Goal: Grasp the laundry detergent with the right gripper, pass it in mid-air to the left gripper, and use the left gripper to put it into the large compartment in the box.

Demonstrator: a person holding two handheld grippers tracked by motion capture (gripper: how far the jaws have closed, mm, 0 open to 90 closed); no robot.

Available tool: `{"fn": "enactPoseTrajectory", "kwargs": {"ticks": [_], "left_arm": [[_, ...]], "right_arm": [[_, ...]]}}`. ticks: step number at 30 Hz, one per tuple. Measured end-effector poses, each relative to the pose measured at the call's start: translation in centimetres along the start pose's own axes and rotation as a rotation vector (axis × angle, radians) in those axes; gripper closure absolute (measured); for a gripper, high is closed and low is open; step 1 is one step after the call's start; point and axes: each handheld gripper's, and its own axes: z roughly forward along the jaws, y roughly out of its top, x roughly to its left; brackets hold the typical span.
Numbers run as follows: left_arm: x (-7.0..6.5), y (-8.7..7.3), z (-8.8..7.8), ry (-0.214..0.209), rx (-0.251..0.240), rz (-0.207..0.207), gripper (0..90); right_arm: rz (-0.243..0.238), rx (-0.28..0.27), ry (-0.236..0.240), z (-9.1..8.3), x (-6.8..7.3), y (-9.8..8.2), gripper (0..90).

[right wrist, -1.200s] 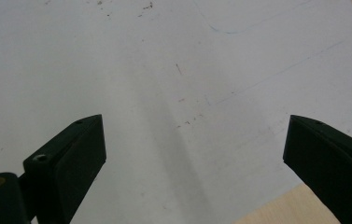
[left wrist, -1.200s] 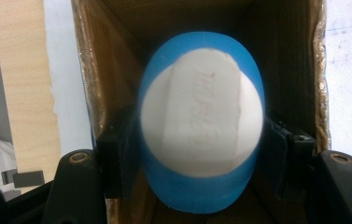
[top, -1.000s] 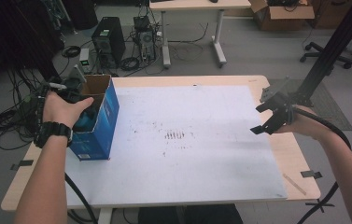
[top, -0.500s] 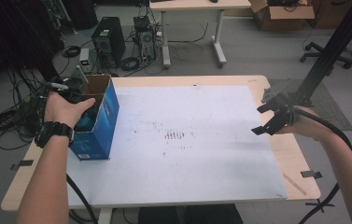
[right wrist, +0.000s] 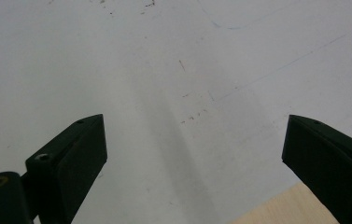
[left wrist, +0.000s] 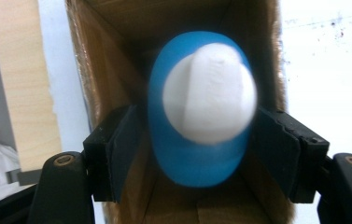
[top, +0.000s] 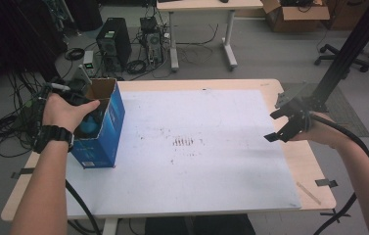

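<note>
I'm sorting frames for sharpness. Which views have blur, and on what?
Left gripper view: the blue and white object between the jaws is soft and out of focus, the box sharper. Right gripper view: the white board looks crisp. High view: sharp throughout.

Blue box (top: 103,128) upright at table's left, open top, blue-and-white object (left wrist: 201,107) inside

left gripper (left wrist: 197,140): black, brass screws | right gripper (right wrist: 194,154): black (trailing black cable) | left hand (top: 67,111): black wristwatch

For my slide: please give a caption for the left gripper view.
Left gripper holding a blue-and-white object inside the cardboard box.
</note>
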Motion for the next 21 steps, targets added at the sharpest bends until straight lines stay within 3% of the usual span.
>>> {"fn": "enactPoseTrajectory", "kwargs": {"ticks": [5, 12, 16, 21], "left_arm": [[-0.7, 0.3, -1.8, 0.020, -0.023, 0.038, 29.0], [-2.6, 0.7, -4.0, -0.002, -0.049, 0.108, 22.4], [-4.2, 0.9, -4.7, -0.032, -0.059, 0.168, 20.6], [-6.5, 1.3, -4.5, -0.036, -0.061, 0.272, 17.6]], "right_arm": [[0.004, -0.002, -0.001, -0.1, 0.1, 0.2, 6.4], [-0.009, 0.002, 0.007, 0.2, 0.4, 0.8, 6.4], [-0.019, 0.005, 0.014, 0.4, 0.4, 1.1, 6.6], [-0.021, 0.001, 0.012, 0.5, 0.2, 1.5, 6.8]]}}
